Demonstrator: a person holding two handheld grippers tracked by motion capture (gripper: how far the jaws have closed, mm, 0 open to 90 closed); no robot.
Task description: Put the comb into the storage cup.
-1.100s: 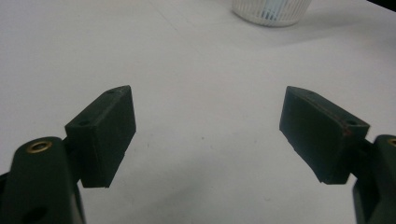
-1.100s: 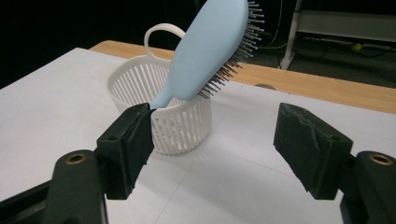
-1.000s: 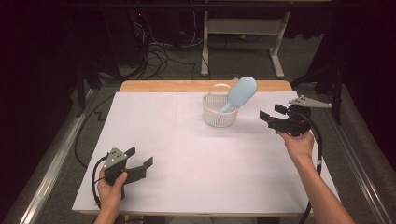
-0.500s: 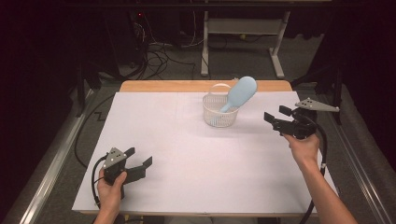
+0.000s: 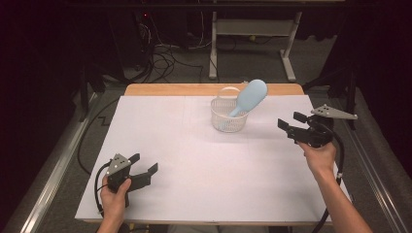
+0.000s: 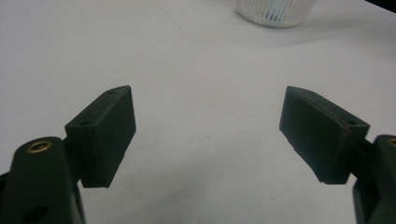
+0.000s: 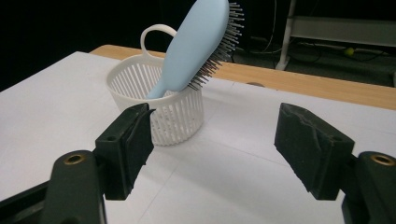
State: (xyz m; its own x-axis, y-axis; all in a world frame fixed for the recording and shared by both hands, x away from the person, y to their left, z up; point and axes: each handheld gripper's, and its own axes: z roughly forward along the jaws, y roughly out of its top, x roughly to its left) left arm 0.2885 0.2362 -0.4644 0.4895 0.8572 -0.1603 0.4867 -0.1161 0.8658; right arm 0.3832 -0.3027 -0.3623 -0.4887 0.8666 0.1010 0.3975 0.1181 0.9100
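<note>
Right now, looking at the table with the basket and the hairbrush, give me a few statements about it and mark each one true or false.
1. The hairbrush stands handle-down in the basket. True.
2. The right gripper is clamped on the brush. False: its jaws stand open with nothing between them, apart from the basket.
3. The basket lies tipped on its side. False: it stands upright on the white table.
4. The left gripper is open and holds nothing. True.
5. The brush is red. False: it is light blue.
6. The basket has a loop handle on its rim. True.
</note>
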